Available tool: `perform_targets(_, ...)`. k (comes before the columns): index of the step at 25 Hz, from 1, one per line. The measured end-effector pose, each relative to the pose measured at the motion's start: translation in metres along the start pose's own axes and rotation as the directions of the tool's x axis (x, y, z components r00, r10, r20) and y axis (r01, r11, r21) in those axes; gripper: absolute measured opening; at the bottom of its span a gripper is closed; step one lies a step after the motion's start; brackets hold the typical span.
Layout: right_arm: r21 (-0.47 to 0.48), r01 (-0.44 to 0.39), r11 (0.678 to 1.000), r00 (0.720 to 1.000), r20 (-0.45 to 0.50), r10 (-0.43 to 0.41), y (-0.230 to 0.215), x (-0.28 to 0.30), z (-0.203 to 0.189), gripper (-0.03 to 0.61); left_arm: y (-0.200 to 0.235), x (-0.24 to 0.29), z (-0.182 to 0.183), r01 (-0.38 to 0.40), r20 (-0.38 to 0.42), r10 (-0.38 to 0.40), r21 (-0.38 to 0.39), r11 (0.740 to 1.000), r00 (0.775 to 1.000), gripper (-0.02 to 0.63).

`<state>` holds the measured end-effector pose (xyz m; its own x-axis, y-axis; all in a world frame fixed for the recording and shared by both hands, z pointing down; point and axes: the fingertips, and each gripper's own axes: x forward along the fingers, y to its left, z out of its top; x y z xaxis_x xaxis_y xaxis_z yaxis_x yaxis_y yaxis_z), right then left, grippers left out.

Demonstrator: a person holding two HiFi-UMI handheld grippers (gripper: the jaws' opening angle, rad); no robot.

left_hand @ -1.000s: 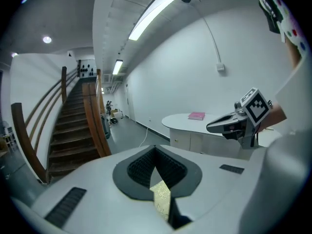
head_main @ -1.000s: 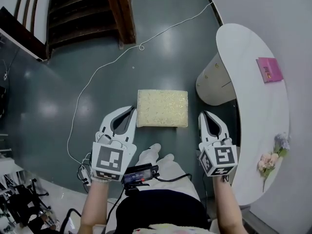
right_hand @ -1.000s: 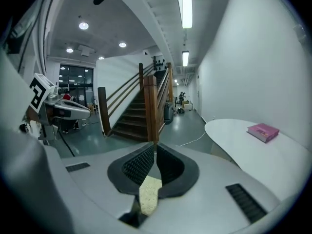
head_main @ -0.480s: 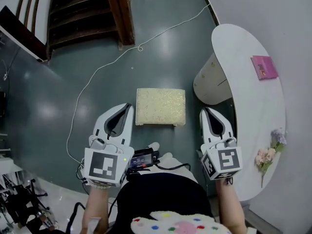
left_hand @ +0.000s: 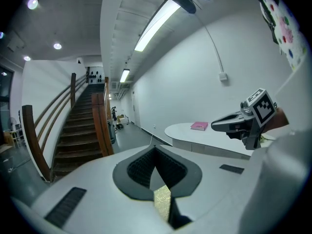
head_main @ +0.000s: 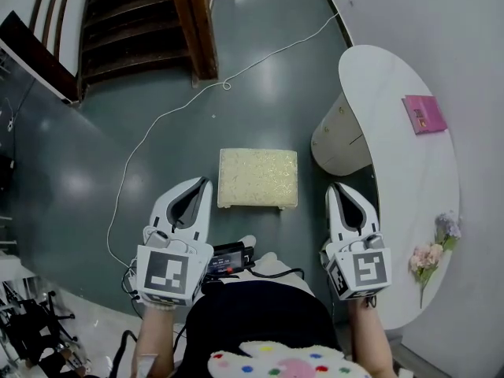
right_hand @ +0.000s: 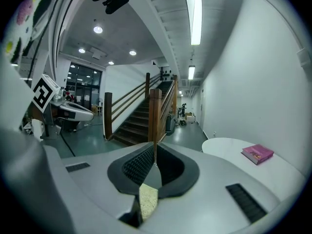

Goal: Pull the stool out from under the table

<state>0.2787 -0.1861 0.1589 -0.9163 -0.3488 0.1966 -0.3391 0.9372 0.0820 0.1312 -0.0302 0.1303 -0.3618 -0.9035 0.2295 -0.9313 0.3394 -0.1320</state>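
A stool with a pale yellow speckled cushion (head_main: 257, 178) stands on the grey-green floor, out in the open to the left of the white curved table (head_main: 398, 172). My left gripper (head_main: 201, 183) hangs shut and empty near the stool's front left corner, apart from it. On the other side my right gripper (head_main: 339, 187) is also shut and empty, between the stool and the table edge. A sliver of the cushion (left_hand: 163, 199) shows through the left gripper's closed jaws, and the same cushion (right_hand: 147, 199) appears below the right gripper's closed jaws.
A pink book (head_main: 424, 113) and a small bunch of flowers (head_main: 431, 252) lie on the table. A white cylindrical pedestal (head_main: 340, 136) stands under it. A thin white cable (head_main: 165, 113) runs over the floor. A wooden staircase (head_main: 134, 22) rises at the far left.
Both grippers have drawn back toward the person and risen, away from the stool. The stool keeps its place on the floor; the view has shifted slightly.
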Motion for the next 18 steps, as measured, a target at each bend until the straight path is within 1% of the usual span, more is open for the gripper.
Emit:
perform_targets(9,-0.066,-0.028,0.997,1.0,-0.003,0.028,0.015,0.002,0.005,0.043,-0.006,0.005,0.001,0.02,0.006,-0.02,0.008,1.0,1.0,0.017)
perform_targets(13,-0.071,-0.033,0.997,0.999,-0.003,0.033,0.016,0.003,0.006,0.043,-0.009,0.008,0.002,0.028,0.006,-0.028,0.006,1.0,1.0,0.017)
perform_targets(18,-0.046,-0.017,0.999,0.999,0.035,0.018,0.016,0.007,0.018,0.043,-0.011,0.013,0.002,0.035,0.005,-0.035,0.012,0.999,0.999,0.017)
